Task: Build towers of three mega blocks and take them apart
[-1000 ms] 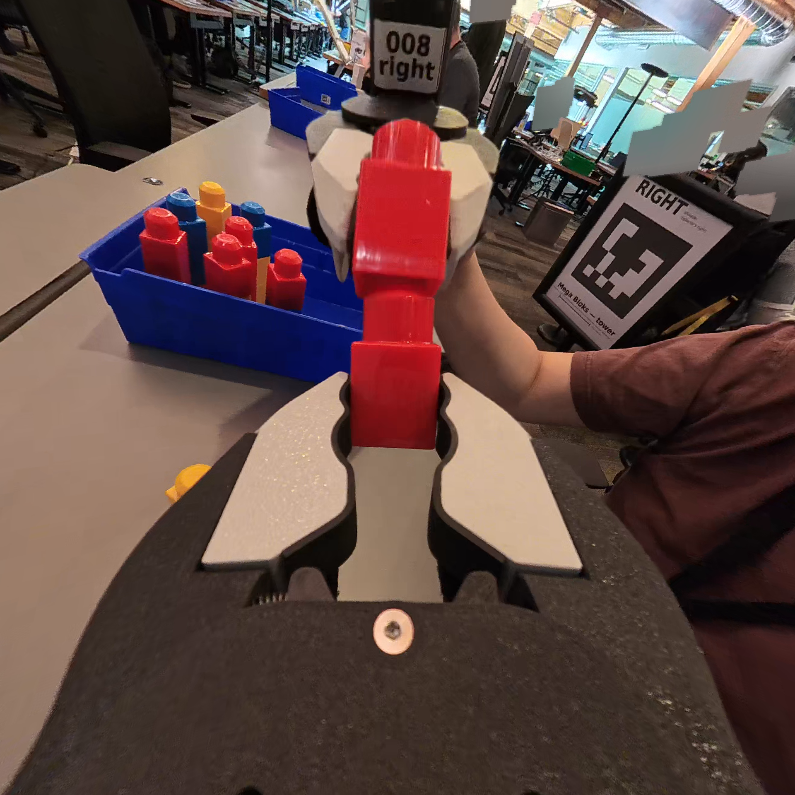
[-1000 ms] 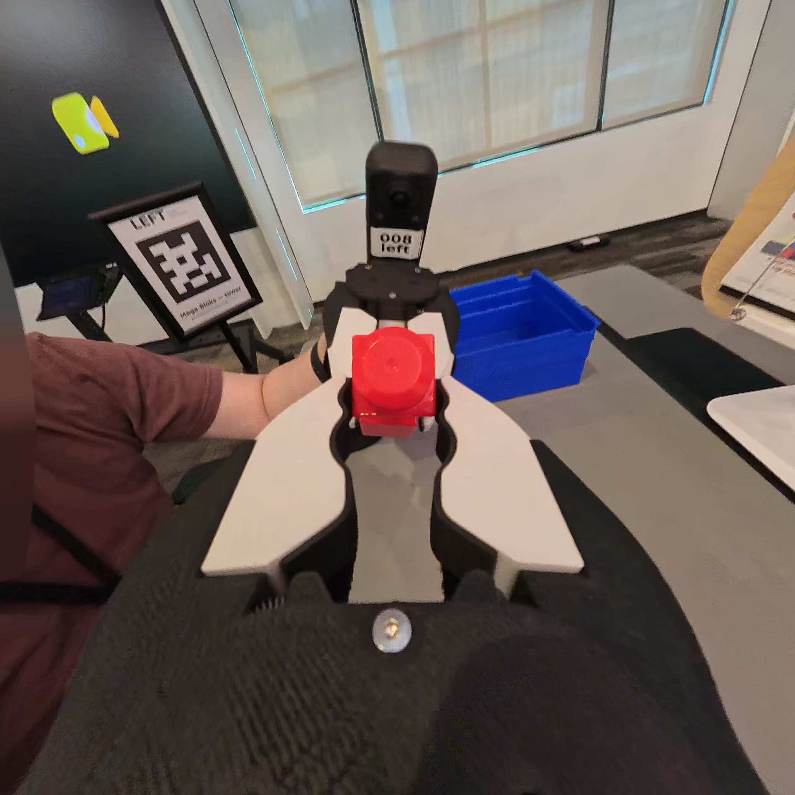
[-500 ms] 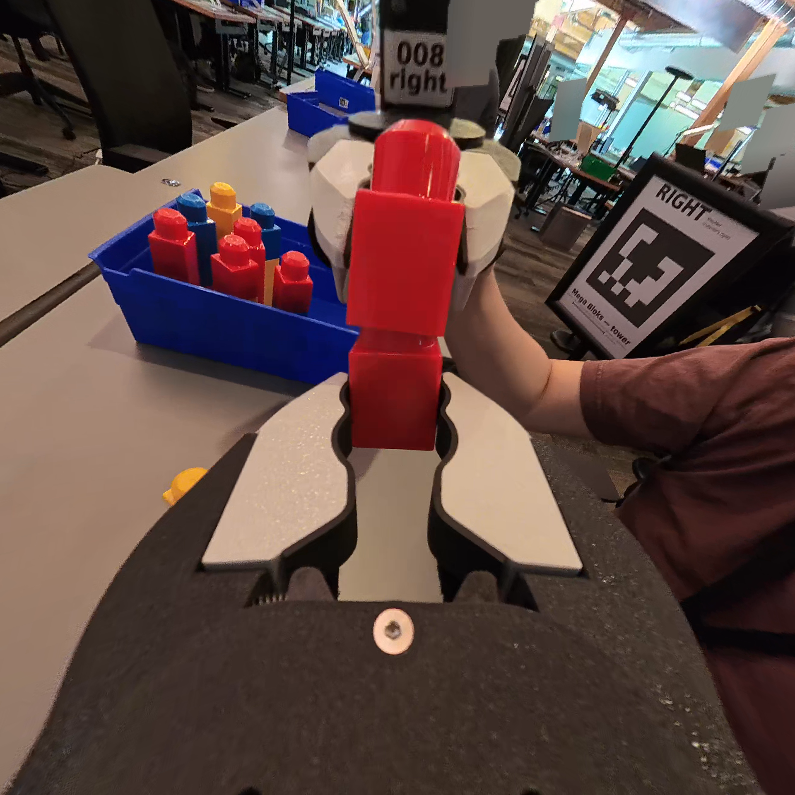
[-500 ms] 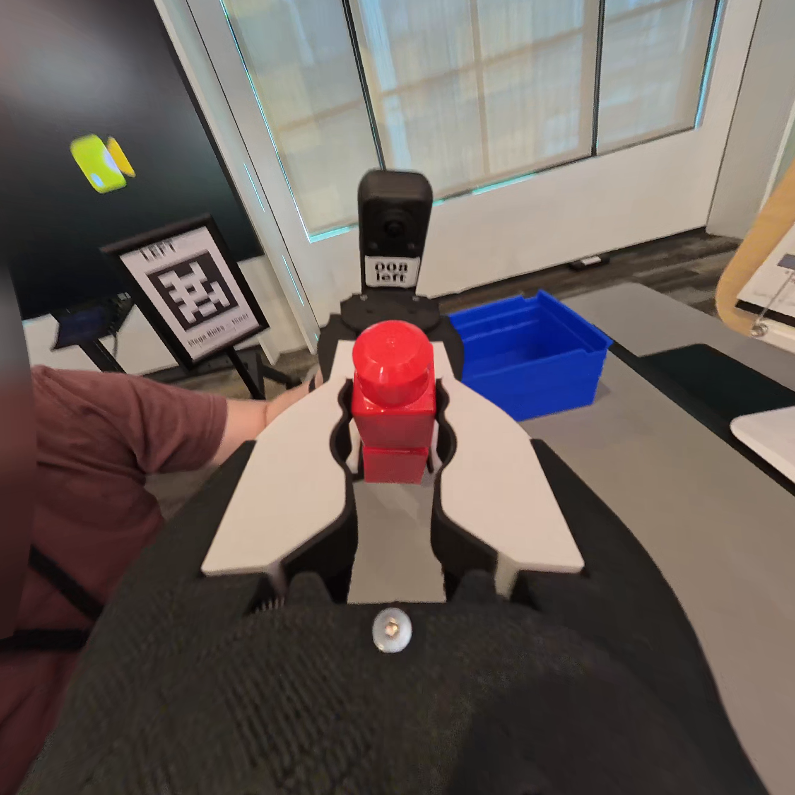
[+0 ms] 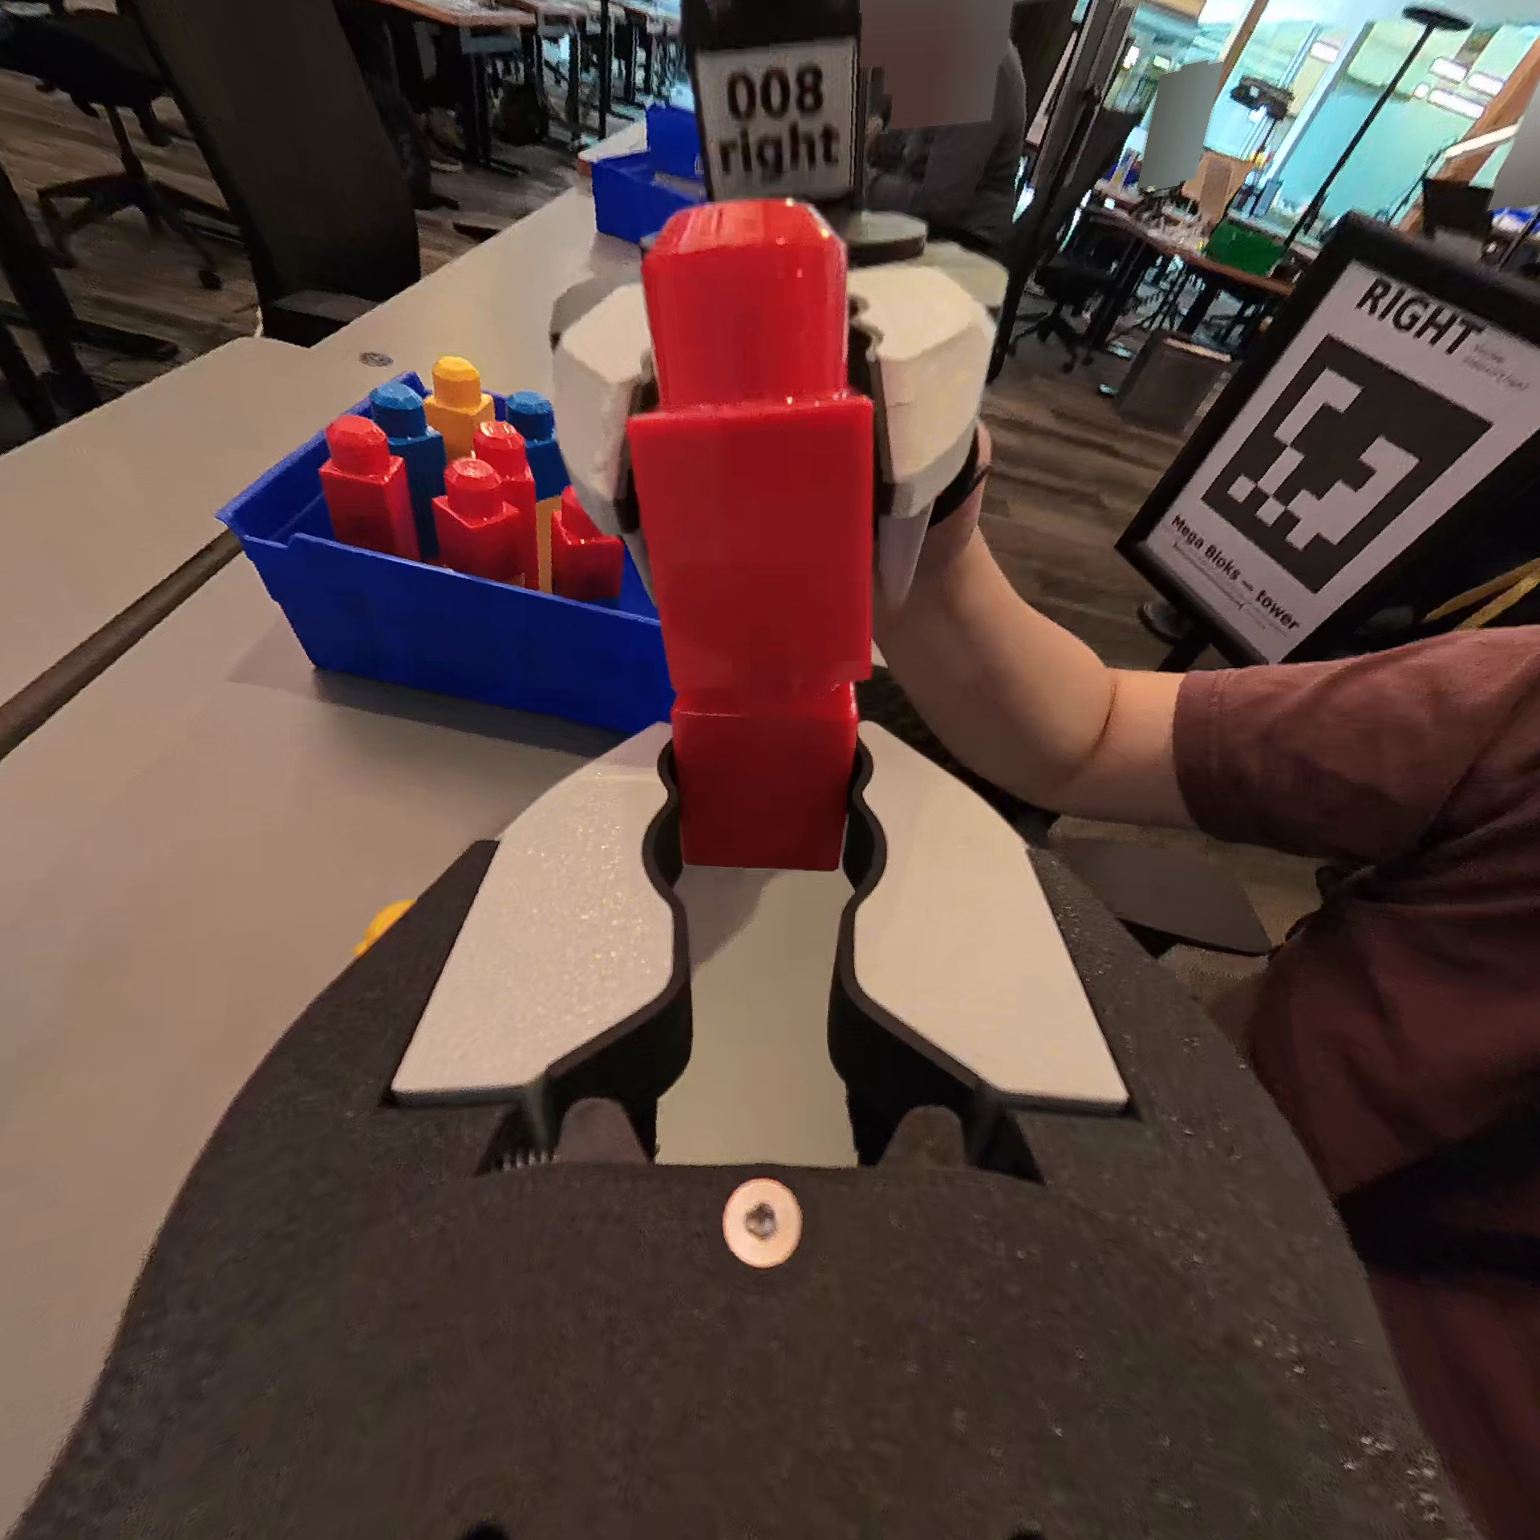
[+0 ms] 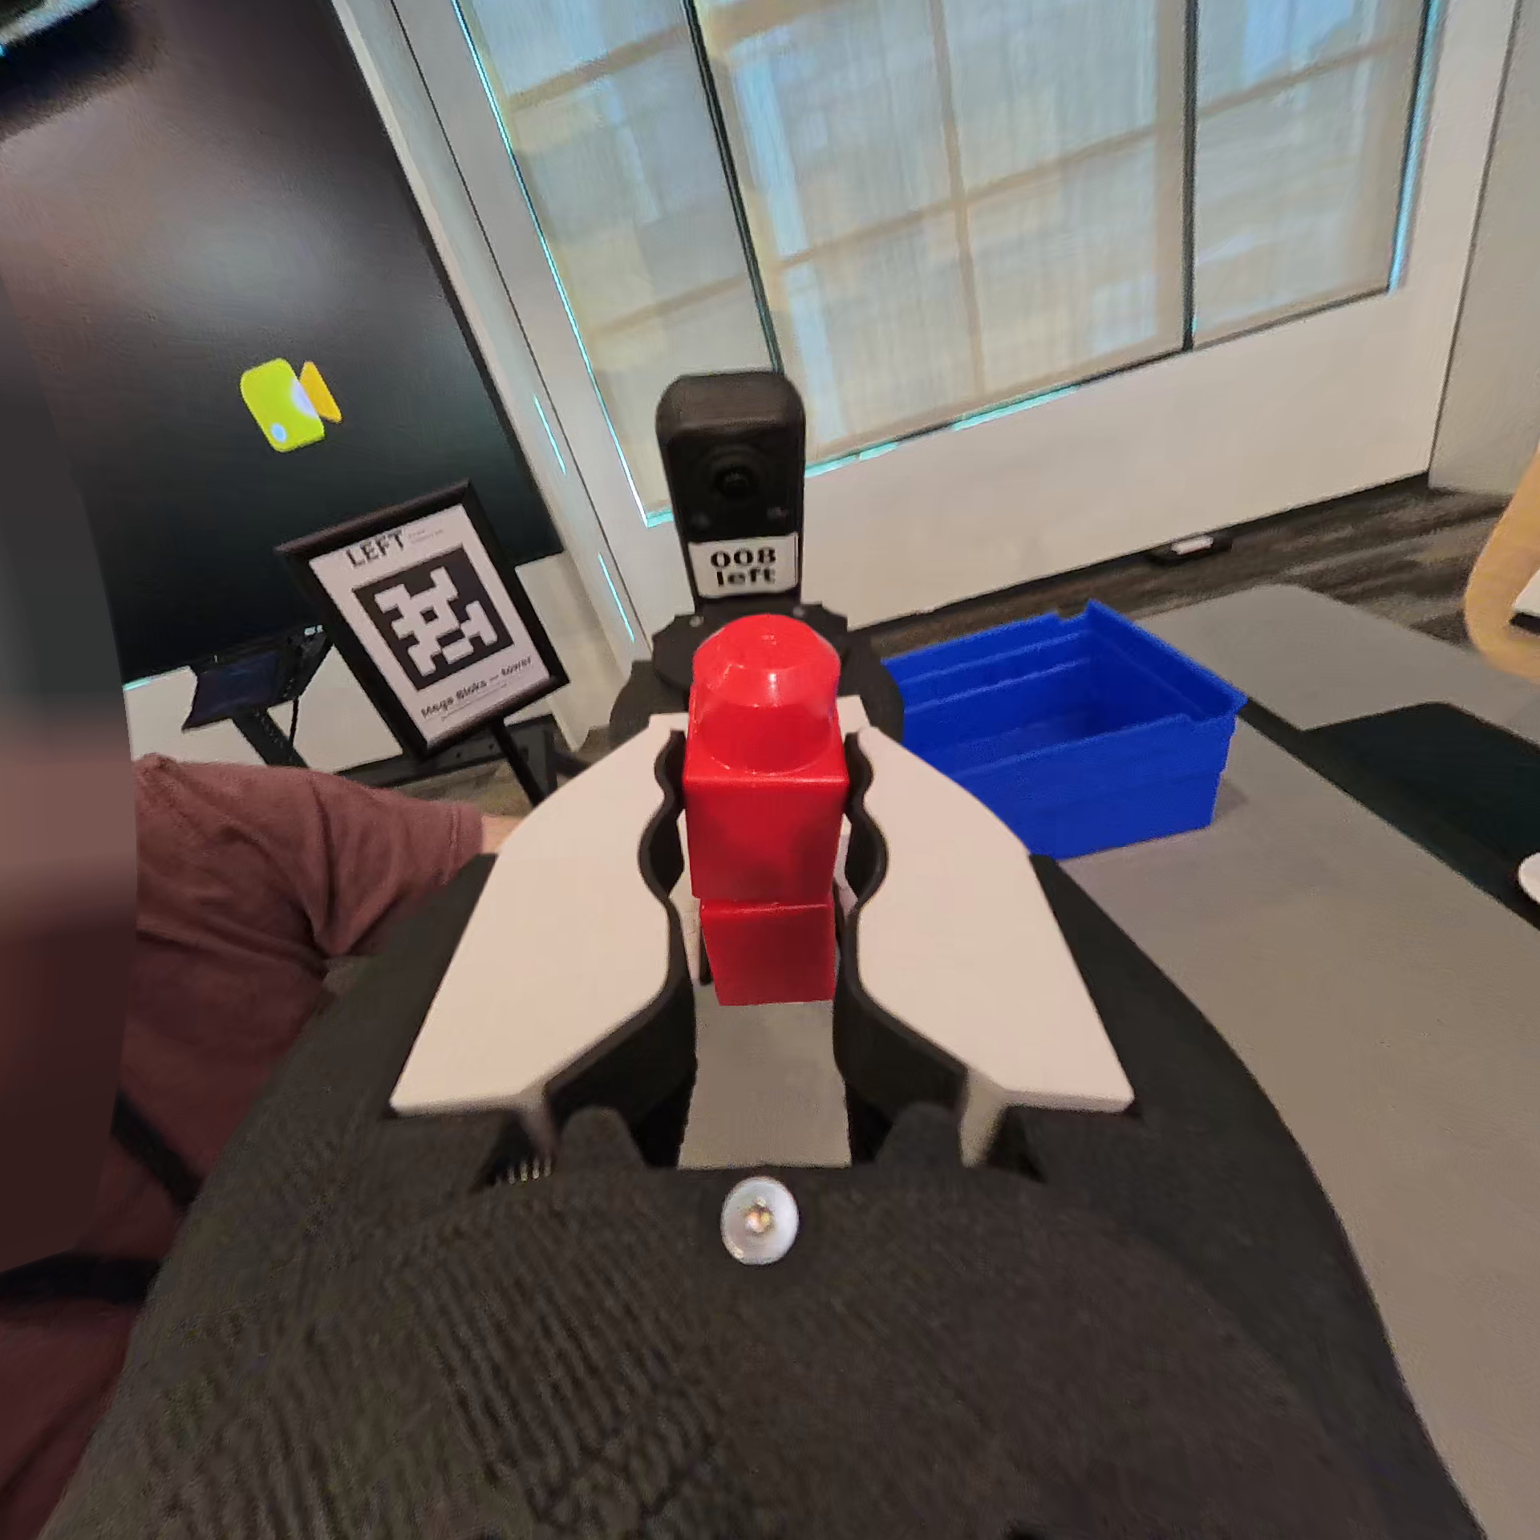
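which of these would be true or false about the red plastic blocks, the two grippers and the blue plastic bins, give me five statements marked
1. The left gripper clamps the lower red plastic block. True.
2. The right gripper holds a yellow block. False: it grips the upper red plastic block.
3. The two red blocks are stacked together. True.
4. The blue plastic bin with blocks holds only red ones. False: blue and yellow too.
5. The other blue plastic bin is full of blocks. False: none show in it.

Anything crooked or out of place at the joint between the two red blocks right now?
Yes. The upper red block sits tilted on the lower red block, its bottom edge slanting across the seam. A yellow block also lies loose on the table, outside the blue bin.
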